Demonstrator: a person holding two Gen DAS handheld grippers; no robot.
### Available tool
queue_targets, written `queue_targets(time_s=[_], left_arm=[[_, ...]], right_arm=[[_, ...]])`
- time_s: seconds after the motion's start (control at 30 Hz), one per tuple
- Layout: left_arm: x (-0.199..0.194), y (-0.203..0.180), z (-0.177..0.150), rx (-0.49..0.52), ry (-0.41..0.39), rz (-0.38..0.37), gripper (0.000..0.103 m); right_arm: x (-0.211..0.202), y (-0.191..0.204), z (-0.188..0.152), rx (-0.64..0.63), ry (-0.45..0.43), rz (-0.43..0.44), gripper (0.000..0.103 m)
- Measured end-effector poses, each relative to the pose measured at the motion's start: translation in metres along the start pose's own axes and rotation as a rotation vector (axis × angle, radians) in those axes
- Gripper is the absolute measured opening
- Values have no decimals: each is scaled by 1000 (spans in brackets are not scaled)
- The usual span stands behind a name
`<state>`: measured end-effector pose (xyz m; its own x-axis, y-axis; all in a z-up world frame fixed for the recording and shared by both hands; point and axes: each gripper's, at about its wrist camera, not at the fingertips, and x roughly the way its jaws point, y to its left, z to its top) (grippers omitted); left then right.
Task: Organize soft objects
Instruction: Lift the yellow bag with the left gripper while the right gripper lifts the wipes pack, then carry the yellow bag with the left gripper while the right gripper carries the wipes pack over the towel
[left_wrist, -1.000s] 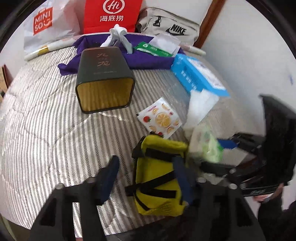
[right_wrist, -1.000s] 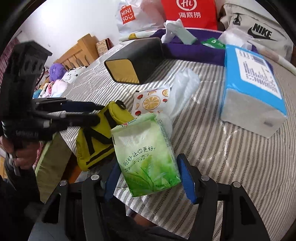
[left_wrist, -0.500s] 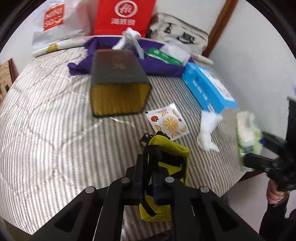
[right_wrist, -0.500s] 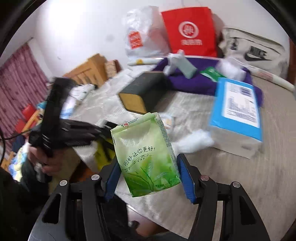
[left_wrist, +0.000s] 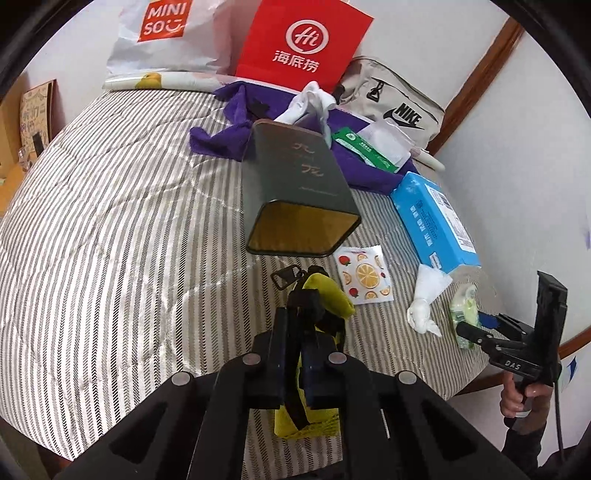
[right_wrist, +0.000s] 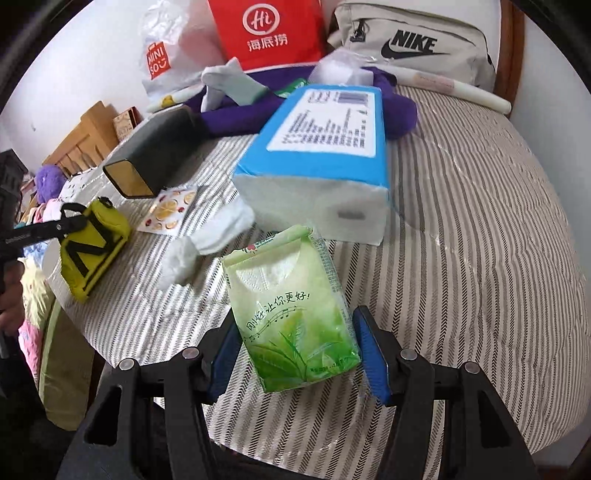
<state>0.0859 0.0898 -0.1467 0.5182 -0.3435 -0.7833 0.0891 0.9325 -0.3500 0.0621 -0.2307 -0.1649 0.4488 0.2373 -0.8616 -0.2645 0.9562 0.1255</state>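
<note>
My left gripper (left_wrist: 299, 317) is shut on a yellow pouch (left_wrist: 328, 295) with black straps, held over the striped bed's near edge, just in front of a dark green box (left_wrist: 299, 192) lying on its side. The right wrist view shows that pouch (right_wrist: 92, 243) at the far left with the left gripper (right_wrist: 55, 229) clamped on its top. My right gripper (right_wrist: 297, 350) is shut on a green tissue pack (right_wrist: 291, 314), blue pads pressing both sides, just short of a large blue tissue pack (right_wrist: 325, 147). The left wrist view shows the right gripper (left_wrist: 476, 325) at the bed's right edge.
A fruit-print sachet (left_wrist: 365, 275) and a crumpled white tissue (left_wrist: 424, 299) lie between pouch and blue pack (left_wrist: 432, 218). At the back are a purple cloth (left_wrist: 229, 140), white socks (left_wrist: 310, 99), a Nike bag (left_wrist: 399, 107), a red bag (left_wrist: 306, 40) and a Miniso bag (left_wrist: 166, 33).
My left gripper closed on the yellow pouch and moved with it toward the dark green box. My right gripper carried the green tissue pack across, up to the blue pack.
</note>
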Motion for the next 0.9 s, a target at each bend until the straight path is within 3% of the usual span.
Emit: queue_targets(time_s=[0.23,0.5,0.7,0.9], left_arm=[[-11,-18,11,30,-11,-13,7],[-24,-29,34,46,-38,-52,7],[-35,-36,55,52,-60,-94,7],[-38,-36,98,41,-109,-75,7]], right_arm=[[-9,-1,4,2,-9,17,58],[-43,9,28,-38,-94,90,58],[-59,11,59,-54,-145,114,58],[-58,10,106,-73,-177,101,58]])
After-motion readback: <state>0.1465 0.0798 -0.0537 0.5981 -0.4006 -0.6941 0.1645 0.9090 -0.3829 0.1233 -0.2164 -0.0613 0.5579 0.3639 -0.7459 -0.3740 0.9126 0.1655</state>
